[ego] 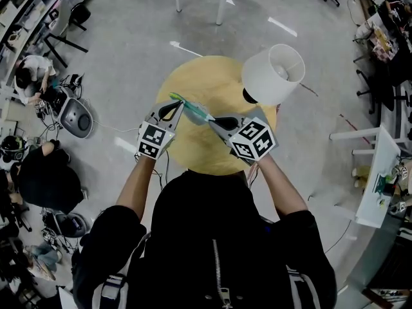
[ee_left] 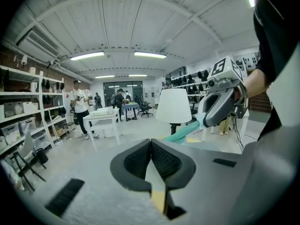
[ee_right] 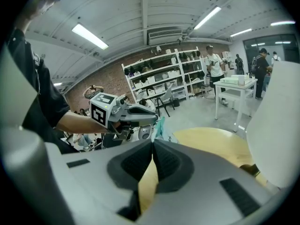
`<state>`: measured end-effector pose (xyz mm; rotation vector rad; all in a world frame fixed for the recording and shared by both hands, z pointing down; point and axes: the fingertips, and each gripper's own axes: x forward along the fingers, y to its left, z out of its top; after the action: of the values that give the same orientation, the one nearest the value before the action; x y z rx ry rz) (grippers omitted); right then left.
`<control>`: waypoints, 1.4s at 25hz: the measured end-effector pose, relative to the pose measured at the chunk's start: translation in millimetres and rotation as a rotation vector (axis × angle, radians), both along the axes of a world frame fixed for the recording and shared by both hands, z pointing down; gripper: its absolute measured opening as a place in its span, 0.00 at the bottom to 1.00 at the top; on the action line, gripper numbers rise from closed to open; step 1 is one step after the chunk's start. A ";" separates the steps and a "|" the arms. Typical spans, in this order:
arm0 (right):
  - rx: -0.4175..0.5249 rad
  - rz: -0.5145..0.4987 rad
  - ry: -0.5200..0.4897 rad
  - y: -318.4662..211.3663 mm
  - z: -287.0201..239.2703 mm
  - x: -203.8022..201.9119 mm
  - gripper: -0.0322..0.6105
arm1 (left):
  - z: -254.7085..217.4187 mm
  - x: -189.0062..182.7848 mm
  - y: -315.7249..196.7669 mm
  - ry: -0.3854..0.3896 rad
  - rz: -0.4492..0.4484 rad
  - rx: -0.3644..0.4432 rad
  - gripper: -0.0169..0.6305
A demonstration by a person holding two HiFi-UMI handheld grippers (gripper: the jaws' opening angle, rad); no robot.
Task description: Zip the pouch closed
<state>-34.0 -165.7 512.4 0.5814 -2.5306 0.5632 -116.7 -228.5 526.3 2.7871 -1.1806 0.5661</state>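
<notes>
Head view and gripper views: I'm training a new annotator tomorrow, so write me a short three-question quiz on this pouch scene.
1. True or false: the pouch lies flat on the table.
2. What stands on the table beside the right gripper? A) lamp B) kettle C) vase
3. Fill in: the jaws of the left gripper are ___ on the pouch.
Key: 1 false, both grippers hold it up in the air; 2 A; 3 shut.
</notes>
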 end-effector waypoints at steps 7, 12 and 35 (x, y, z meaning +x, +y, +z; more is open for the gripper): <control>0.000 0.010 -0.003 0.2 0.8 5.2 0.07 | 3.3 -30.3 -10.3 -0.005 -0.068 -0.009 0.04; -0.010 0.016 -0.008 1.2 2.0 6.7 0.07 | 2.7 -47.1 -12.6 -0.017 -0.085 -0.009 0.04; -0.013 0.053 -0.059 -3.5 -3.2 12.1 0.07 | 20.8 -40.4 -9.4 -0.044 -0.092 -0.036 0.04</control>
<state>-21.9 -169.1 509.2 0.6373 -2.5707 0.6241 -157.1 -237.9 547.2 2.6878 -1.2859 0.6365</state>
